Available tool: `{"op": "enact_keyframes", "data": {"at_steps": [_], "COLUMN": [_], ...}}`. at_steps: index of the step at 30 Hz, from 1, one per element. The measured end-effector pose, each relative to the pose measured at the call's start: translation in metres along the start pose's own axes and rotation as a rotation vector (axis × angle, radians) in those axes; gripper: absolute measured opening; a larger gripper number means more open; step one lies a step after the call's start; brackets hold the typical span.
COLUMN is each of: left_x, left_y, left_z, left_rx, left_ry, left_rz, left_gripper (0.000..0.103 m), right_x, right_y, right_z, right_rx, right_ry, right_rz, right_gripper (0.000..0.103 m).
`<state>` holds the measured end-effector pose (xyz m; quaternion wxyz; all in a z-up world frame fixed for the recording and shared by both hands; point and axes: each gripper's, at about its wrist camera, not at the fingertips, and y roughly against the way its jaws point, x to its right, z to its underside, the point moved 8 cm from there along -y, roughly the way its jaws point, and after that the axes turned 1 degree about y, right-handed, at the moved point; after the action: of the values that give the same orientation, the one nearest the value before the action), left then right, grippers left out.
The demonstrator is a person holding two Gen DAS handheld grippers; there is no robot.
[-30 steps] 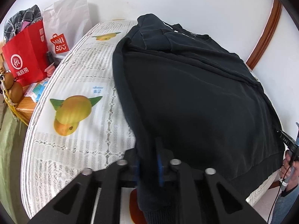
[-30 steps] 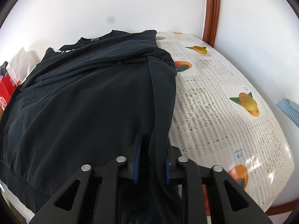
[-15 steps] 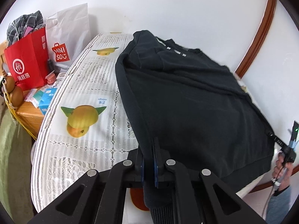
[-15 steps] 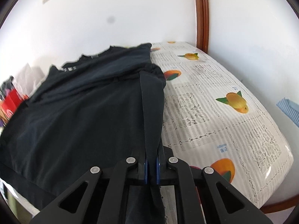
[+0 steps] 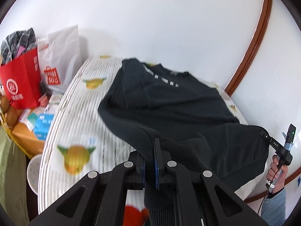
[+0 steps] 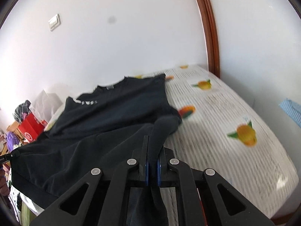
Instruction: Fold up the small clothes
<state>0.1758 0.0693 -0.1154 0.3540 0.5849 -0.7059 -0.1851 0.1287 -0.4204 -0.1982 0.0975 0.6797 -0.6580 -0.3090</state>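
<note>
My left gripper (image 5: 149, 157) is clamped on a bunched corner of the black sweatshirt (image 5: 169, 101), near its hem, and my right gripper (image 6: 152, 158) is pinched on the opposite corner the same way. Between them the near end of the garment is lifted off the table (image 6: 235, 109), while the collar end lies on the fruit-print cloth against the wall.

The risks I see: each grip is on a thick roll of fabric rather than a flat edge, so a layer could slide out of one pair of pads as I carry the hem toward the collar, and the fold would land crooked. If I pull one side ahead of the other, the collar end may drag along the smooth cloth instead of staying put. The slack sagging between my two tools could also crease under the fold.

The left camera alone shows my right hand (image 5: 276, 167) on its handle, plus the red bag (image 5: 20, 81) and white bag (image 5: 58, 56) beyond the table's left end. Only the right camera shows the bare right half of the table and a blue comb-like thing (image 6: 290, 111) at the frame's edge.
</note>
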Motion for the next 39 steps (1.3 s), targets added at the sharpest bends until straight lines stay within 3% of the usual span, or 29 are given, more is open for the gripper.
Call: {"op": "enact_keyframes", "data": {"at_steps": [11,20,28,39], "left_x": [0.002,-0.009,-0.037,-0.058], "left_y": [-0.04,-0.096,-0.149,-0.185], "left_z": [-0.079,-0.115,-0.115,-0.095], "left_rx": [0.038,0.035,-0.017,-0.102], "left_ry": [0.023,-0.012,-0.007,0.045], "left_rz": [0.013,-0.073,-0.161,-0.167], "left_gripper": [0.007,0.007,0.007,0.01], "right_x": [-0.015,-0.019,-0.012,0.007], "right_y": [-0.046,-0.112,-0.181,-0.244], "right_z": [-0.076,-0.118,-0.122,-0.096], "right_rx": [0.044,0.021,-0.047,-0.158], "right_ry": [-0.064,-0.106,-0.08,-0.045], "right_rz": [-0.076,-0.112,-0.044,0.05], "right_gripper": [0.006,0.006,0.006,0.006]}}
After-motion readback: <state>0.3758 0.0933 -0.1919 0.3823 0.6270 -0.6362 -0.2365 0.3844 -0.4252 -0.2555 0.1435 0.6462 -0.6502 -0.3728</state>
